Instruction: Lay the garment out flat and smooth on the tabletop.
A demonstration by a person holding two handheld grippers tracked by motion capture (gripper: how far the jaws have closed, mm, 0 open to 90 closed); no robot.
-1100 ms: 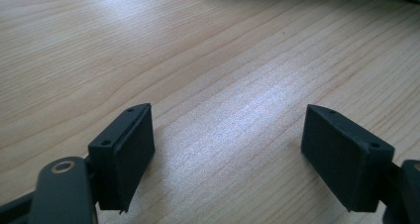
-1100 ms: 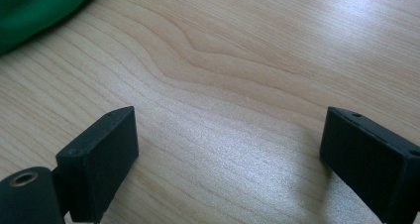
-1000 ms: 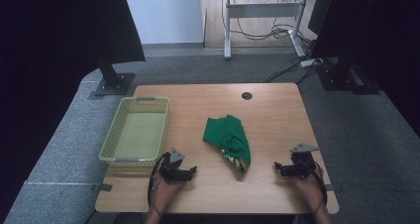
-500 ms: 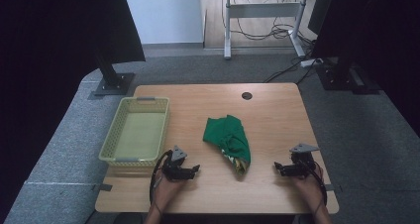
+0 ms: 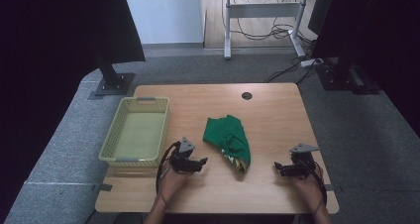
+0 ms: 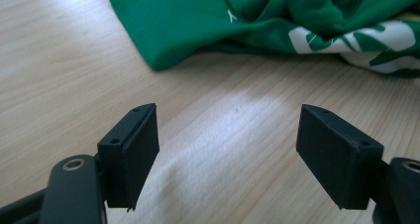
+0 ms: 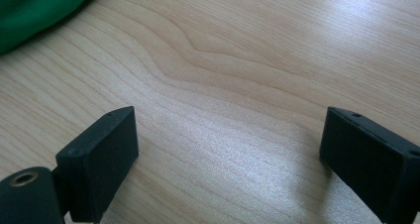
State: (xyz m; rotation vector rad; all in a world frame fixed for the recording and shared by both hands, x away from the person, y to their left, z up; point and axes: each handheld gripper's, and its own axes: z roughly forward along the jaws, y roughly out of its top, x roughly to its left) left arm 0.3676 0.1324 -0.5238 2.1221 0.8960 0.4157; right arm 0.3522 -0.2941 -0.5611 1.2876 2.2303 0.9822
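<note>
A crumpled green garment (image 5: 228,137) with white print lies in the middle of the wooden table (image 5: 272,110). My left gripper (image 5: 203,162) is just to its left, pointing at it, jaws open and empty. In the left gripper view the garment (image 6: 257,16) lies a short way ahead of the open left gripper (image 6: 228,154), with bare wood between the pads. My right gripper (image 5: 277,168) hovers near the front right of the table, open, pointing left toward the garment. The right gripper view has the right gripper (image 7: 228,169) over bare wood and a corner of the garment (image 7: 34,11) at upper left.
A pale yellow-green plastic basket (image 5: 136,101) stands at the table's left side, close behind the left hand. A round cable hole (image 5: 246,95) sits near the far edge. Black stands and a desk with cables are on the floor beyond.
My left gripper has shifted a little to the right and lifted, closer to the garment. The right gripper and the garment have stayed put.
</note>
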